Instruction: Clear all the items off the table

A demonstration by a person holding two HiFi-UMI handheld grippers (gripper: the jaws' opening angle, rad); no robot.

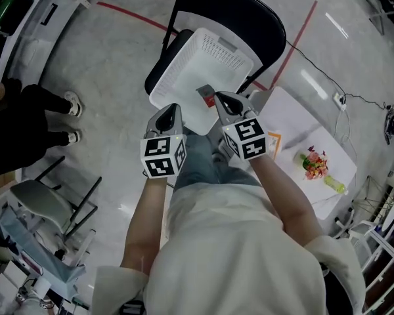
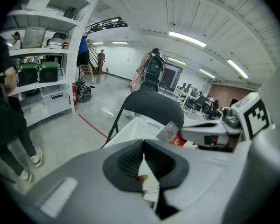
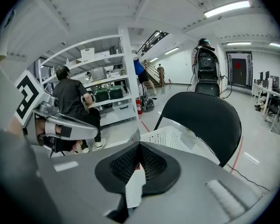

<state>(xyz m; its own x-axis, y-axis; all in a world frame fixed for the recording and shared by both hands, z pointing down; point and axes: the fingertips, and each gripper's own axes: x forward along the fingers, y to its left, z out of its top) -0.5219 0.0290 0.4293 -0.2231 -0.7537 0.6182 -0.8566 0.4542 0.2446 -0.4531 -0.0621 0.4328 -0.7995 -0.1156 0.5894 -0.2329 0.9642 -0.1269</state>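
My right claw is pressed together on a small grey-and-red packet, pinching it by one edge at the centre of the head view, over the near part of the white basket. My left claw sits just beside it to the left, its pads shut on nothing, above the basket's near rim. The basket rests on the seat of a black chair at top centre, its perforated walls open upward. The white desk lies at right, its corner near the chair; an orange packet sits by its near edge, and a pink-and-green bunch further right. Bare grey floor spreads to the left, where a person's dark trouser legs stand at the frame's edge.
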